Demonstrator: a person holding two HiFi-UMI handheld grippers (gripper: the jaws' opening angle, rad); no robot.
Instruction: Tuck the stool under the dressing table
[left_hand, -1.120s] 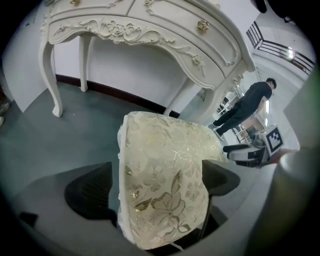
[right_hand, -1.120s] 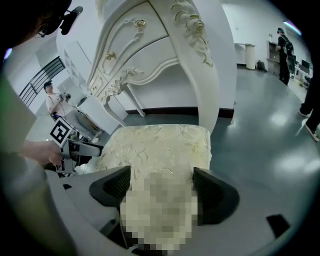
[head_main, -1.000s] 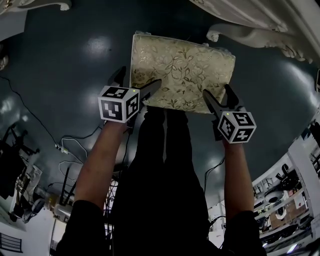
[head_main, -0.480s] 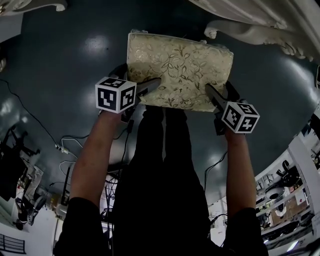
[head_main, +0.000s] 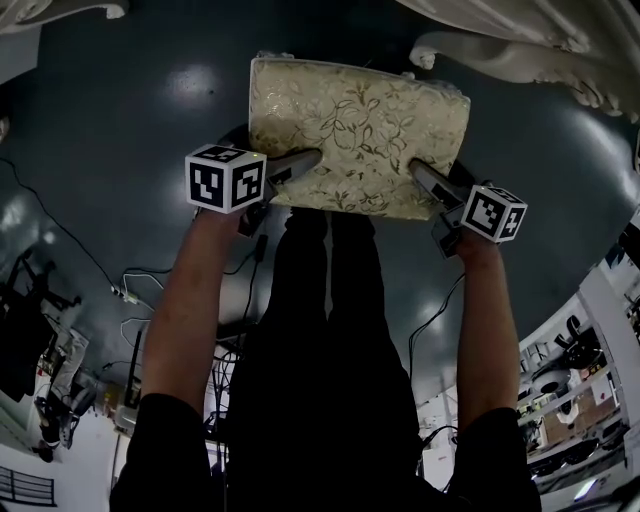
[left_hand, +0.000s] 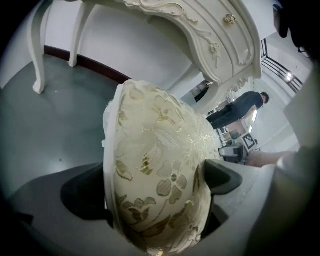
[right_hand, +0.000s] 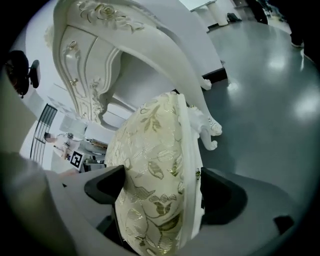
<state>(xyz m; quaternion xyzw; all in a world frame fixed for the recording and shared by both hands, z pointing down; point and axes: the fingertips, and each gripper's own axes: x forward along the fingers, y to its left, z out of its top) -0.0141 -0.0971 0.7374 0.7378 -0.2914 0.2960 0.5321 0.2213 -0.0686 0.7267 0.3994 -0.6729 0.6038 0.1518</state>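
The stool (head_main: 360, 130) has a cream seat with a gold flower pattern and stands on the dark floor in front of the white carved dressing table (head_main: 520, 65). My left gripper (head_main: 283, 160) is at the seat's near left corner. In the left gripper view the cushion (left_hand: 150, 145) fills the gap of that gripper (left_hand: 157, 185), with both pads against it. My right gripper (head_main: 440, 175) is at the near right corner. Its jaws are opening, and the seat (right_hand: 150, 145) lies between them (right_hand: 160, 189).
The dressing table's curled foot (right_hand: 210, 127) stands just beyond the stool's right side. Another white furniture leg (left_hand: 37, 50) is far left. Cables (head_main: 130, 290) lie on the floor at the left. A person (left_hand: 235, 107) stands in the background.
Both grippers have come forward and down onto the seat's near edge, so their jaws now straddle it. The right gripper's cube has rolled.
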